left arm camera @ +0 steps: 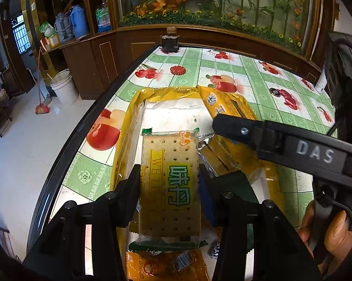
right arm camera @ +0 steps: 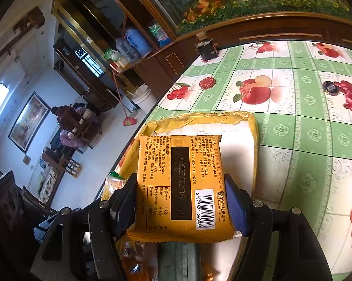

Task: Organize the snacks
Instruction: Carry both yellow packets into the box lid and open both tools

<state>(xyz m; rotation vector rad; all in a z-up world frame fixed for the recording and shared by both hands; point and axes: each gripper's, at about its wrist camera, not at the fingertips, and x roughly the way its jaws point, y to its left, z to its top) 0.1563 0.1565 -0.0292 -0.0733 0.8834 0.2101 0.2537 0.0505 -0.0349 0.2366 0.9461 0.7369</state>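
— Nearest the left camera, what was seen?
— Between the left gripper's (left arm camera: 170, 182) pads a cracker pack (left arm camera: 170, 178) was pinched by its long sides, and it was held over a yellow box (left arm camera: 129, 126) on the table (left arm camera: 257, 79). Other orange packets (left arm camera: 152, 267) were seen below it, though what they lay on could not be told.

— And on the right?
— An orange packet (right arm camera: 178, 187), printed side and barcode up, was clamped between the right gripper's (right arm camera: 179, 201) pads and was held over the same box (right arm camera: 252, 126), near the table (right arm camera: 292, 107) edge.

— Were the two tools apart?
— The right gripper's finger (left arm camera: 236, 126) was seen just beside the cracker pack in the left view; touching was probably not made.
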